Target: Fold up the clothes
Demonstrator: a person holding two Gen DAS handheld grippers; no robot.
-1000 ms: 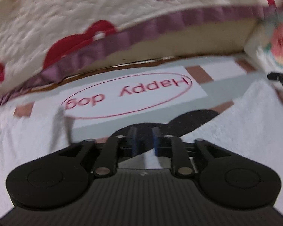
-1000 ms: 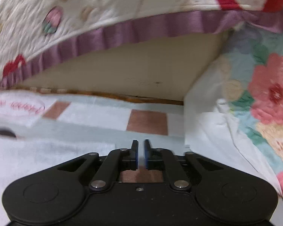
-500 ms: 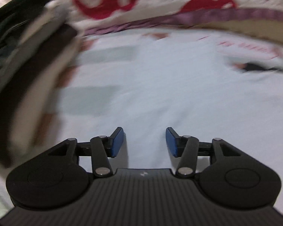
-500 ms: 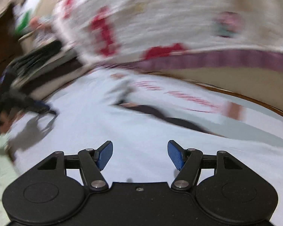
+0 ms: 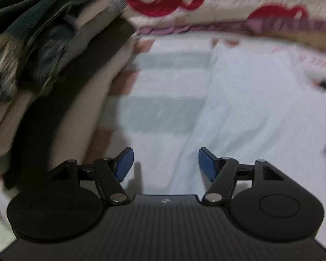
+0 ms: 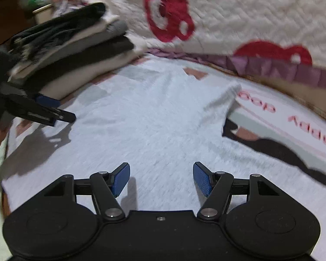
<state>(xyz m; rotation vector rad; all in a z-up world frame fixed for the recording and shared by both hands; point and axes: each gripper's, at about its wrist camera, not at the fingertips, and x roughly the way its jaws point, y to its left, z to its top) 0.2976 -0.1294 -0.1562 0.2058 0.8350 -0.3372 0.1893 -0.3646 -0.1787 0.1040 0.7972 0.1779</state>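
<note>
A white garment [image 6: 154, 117] lies spread flat on the patterned mat, one sleeve [image 6: 226, 95] pointing toward the quilt. In the left wrist view its left edge [image 5: 206, 100] runs up the middle. My left gripper [image 5: 165, 165] hovers over that edge, its jaws opening, nothing between them. My right gripper [image 6: 162, 179] stands open above the garment's middle, empty. The left gripper's fingers [image 6: 52, 113] show at the left of the right wrist view, beside a stack of folded clothes [image 6: 76, 47].
The stack of folded dark and beige clothes [image 5: 43, 65] rises at the left. A white quilt with red shapes and a purple frill [image 6: 260, 65] borders the far side. The mat [image 6: 293, 117] carries red lettering and a black patch at the right.
Both grippers swung left from the quilt's edge to over the white garment, and both went from nearly shut to open. The clothes stack came into view.
</note>
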